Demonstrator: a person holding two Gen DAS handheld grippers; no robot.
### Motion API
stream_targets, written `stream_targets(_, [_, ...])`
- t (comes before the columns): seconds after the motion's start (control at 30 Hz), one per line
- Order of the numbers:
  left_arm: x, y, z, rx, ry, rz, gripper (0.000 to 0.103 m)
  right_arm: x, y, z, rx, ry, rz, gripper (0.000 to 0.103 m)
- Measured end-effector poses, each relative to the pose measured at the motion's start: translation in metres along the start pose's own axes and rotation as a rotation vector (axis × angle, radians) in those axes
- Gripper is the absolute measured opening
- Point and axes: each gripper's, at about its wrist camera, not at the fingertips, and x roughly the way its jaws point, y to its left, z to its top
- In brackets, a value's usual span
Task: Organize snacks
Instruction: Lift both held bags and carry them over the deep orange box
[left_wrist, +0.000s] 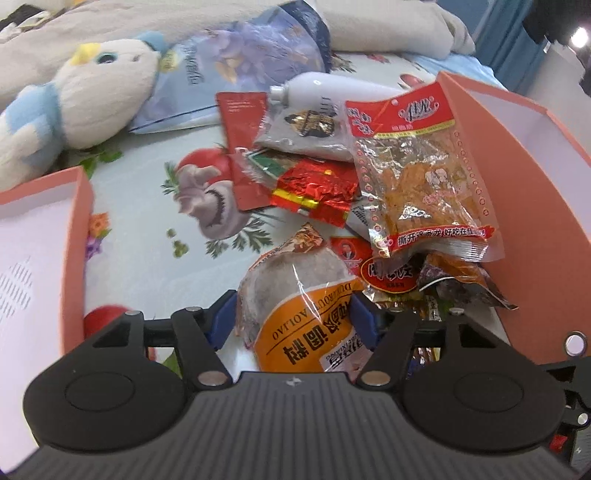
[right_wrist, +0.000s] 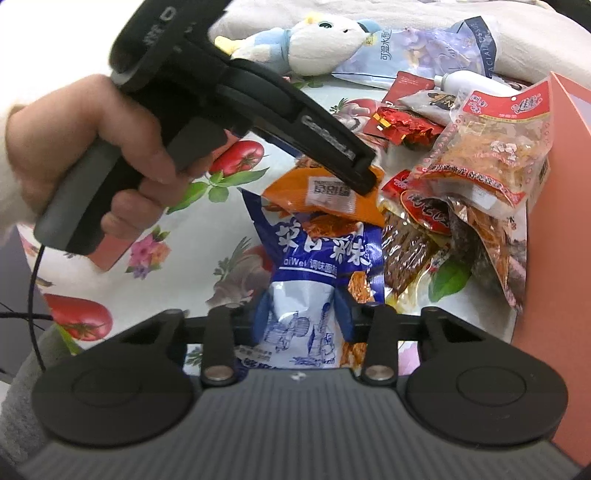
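Note:
My left gripper (left_wrist: 293, 317) is shut on an orange and clear snack packet (left_wrist: 295, 295); the same gripper (right_wrist: 364, 173) shows in the right wrist view, gripping the orange packet (right_wrist: 325, 192). My right gripper (right_wrist: 301, 317) is shut on a blue and white snack packet (right_wrist: 306, 280). A pile of snacks lies ahead: a large clear packet with a red header (left_wrist: 421, 173), a crumpled red foil packet (left_wrist: 317, 192), a flat red pouch (left_wrist: 242, 147), a grey pouch (left_wrist: 306, 129) and dark brown packets (right_wrist: 410, 251).
An orange box wall (left_wrist: 517, 206) stands right of the pile, another orange box (left_wrist: 74, 236) at the left. A white plush toy (left_wrist: 81, 96), a blue tissue pack (left_wrist: 236, 62) and a white bottle (left_wrist: 332, 86) lie behind, on a fruit-print cloth (left_wrist: 155, 229).

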Motion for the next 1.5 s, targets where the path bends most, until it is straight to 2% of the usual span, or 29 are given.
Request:
stream_targets(0.4, [-0.073,0.020,-0.028,-0.195,-0.129,0.033,0.070,-0.029,0.009,-0.015,0.037,-0.046,-0.046,0.036])
stream_targets(0.5, [-0.089,0.019,-0.037,-0.211,-0.154,0.059,0.070,-0.038,0.011,-0.016,0.044,-0.073,-0.069,0.036])
stream_targets(0.8, [-0.121,0.016,-0.073,-0.338,-0.196,0.061,0.070,-0.055,0.019,-0.019,0.080,-0.100,-0.127,0.036])
stream_targets(1.0, [-0.134,0.015,-0.083,-0.350,-0.207,0.090,0.070,-0.061,0.016,-0.024,0.119,-0.116,-0.166,0.036])
stream_targets(1.2, [-0.140,0.014,-0.085,-0.360,-0.205,0.085,0.070,-0.069,0.014,-0.023,0.162,-0.151,-0.193,0.036])
stream_targets(1.5, [-0.159,0.003,-0.075,-0.356,-0.229,0.067,0.070,-0.092,0.018,-0.004,0.151,-0.207,-0.196,0.036])
